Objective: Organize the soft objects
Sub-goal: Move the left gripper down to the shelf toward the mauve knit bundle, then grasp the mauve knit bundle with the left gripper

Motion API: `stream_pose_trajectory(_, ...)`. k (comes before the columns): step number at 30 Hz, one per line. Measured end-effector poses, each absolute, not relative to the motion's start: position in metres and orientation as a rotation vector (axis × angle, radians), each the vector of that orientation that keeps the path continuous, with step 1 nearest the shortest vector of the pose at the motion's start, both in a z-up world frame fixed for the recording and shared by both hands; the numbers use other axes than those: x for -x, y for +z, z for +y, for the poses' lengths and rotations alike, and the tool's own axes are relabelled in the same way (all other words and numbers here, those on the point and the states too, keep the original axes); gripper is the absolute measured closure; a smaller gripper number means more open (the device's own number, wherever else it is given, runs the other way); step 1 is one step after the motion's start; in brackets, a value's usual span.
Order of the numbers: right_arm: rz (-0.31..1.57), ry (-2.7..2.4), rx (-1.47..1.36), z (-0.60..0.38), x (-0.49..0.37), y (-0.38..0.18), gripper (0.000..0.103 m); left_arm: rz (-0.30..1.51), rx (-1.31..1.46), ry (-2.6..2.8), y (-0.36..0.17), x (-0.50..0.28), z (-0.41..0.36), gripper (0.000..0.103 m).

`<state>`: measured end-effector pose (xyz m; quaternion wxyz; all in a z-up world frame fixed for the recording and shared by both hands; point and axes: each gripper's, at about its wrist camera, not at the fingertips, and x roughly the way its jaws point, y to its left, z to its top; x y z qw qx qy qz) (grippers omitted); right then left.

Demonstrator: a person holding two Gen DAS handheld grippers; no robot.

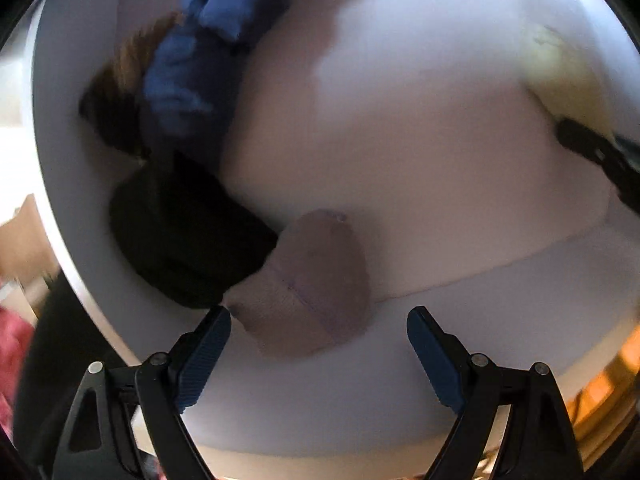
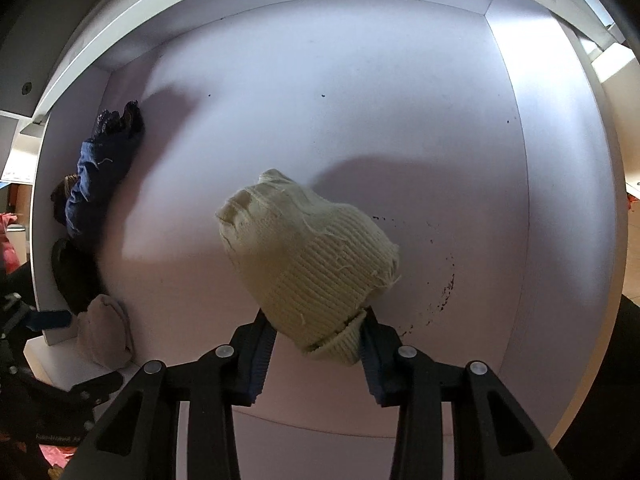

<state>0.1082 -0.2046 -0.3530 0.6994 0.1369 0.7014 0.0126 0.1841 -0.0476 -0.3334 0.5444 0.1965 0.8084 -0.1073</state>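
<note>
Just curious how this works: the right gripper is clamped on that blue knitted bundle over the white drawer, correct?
Not quite. The bundle the right gripper is clamped on is a cream knitted bundle, not blue, as the right wrist view shows. The blue items lie along the white drawer's left wall.

White drawer (image 2: 360, 120), seen from above in my right view: bare floor, low walls, far corner lit brightly on the right. Scatter of dark specks (image 2: 444, 292) on the floor, near right, curving in a loose arc. A few single black dots (image 2: 322, 96) farther back. White frame ledge (image 2: 120, 28) runs beyond the far wall; grey panel with a small screw hole (image 2: 26, 88) at far left. Outside the drawer, something pink-red (image 1: 12, 344) on the left, too blurred to identify. Orange-brown surface (image 1: 600, 392) on the near right in my left view.
</note>
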Motion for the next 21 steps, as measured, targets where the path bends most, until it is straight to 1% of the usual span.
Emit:
stream_pose_trajectory(3,1.552,0.027,-0.309,-0.205,-0.109,-0.351,0.064,1.932,-0.419,-0.216,-0.341,-0.186,-0.043,0.013)
stream_pose_trajectory(6,1.540,0.027,-0.322,-0.205,-0.107,-0.347,0.064,1.915,-0.377,-0.190,-0.345,-0.186,-0.040,0.015)
stream_pose_trajectory(7,1.534,0.025,-0.323,-0.205,-0.107,-0.346,0.064,1.896,-0.349,-0.203,-0.344,-0.187,-0.041,0.017)
stream_pose_trajectory(10,1.506,0.009,-0.325,-0.207,-0.105,-0.340,0.063,1.843,-0.208,-0.331,-0.335,-0.187,-0.050,0.027)
stream_pose_trajectory(12,1.481,-0.001,-0.332,-0.208,-0.105,-0.334,0.062,1.791,-0.152,-0.397,-0.325,-0.187,-0.056,0.026)
stream_pose_trajectory(13,1.469,-0.004,-0.339,-0.209,-0.104,-0.332,0.059,1.758,-0.184,-0.398,-0.320,-0.187,-0.059,0.025)
stream_pose_trajectory(15,1.453,-0.004,-0.352,-0.208,-0.103,-0.331,0.056,1.721,-0.270,-0.383,-0.315,-0.184,-0.064,0.019)
stream_pose_trajectory(16,1.445,0.003,-0.354,-0.206,-0.103,-0.330,0.053,1.704,-0.309,-0.377,-0.314,-0.181,-0.065,0.014)
stream_pose_trajectory(17,1.442,0.010,-0.354,-0.202,-0.103,-0.329,0.051,1.698,-0.325,-0.381,-0.314,-0.178,-0.066,0.012)
stream_pose_trajectory(19,1.434,0.022,-0.343,-0.197,-0.107,-0.326,0.045,1.693,-0.352,-0.417,-0.314,-0.166,-0.070,0.011)
stream_pose_trajectory(21,1.416,0.049,-0.322,-0.188,-0.108,-0.323,0.044,1.696,-0.396,-0.441,-0.320,-0.154,-0.073,0.011)
